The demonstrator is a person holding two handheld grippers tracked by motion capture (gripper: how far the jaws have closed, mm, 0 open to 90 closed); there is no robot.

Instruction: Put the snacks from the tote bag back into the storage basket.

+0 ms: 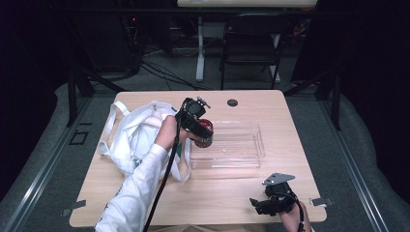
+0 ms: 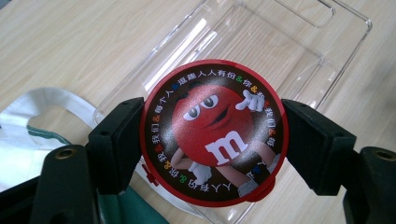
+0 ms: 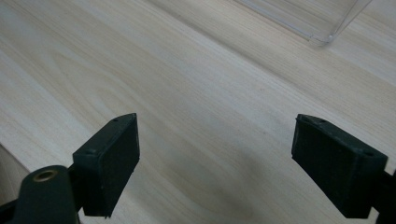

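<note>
My left gripper [image 2: 212, 140] is shut on a round red candy tin [image 2: 214, 132] with a red cartoon figure on its lid. In the high view the left gripper [image 1: 202, 131] holds that tin [image 1: 205, 133] above the left end of a clear plastic tray [image 1: 241, 145]. Below the tin in the left gripper view lies the tray [image 2: 261, 42]. My right gripper [image 1: 263, 203] rests low near the table's front right edge, its jaws wide apart with nothing between them [image 3: 215, 163].
A white cloth tote bag [image 1: 133, 133] with green trim lies on the left half of the wooden table [image 1: 232, 193]. A dark round grommet [image 1: 232, 102] sits near the far edge. A corner of the clear tray [image 3: 322, 23] lies ahead of the right gripper.
</note>
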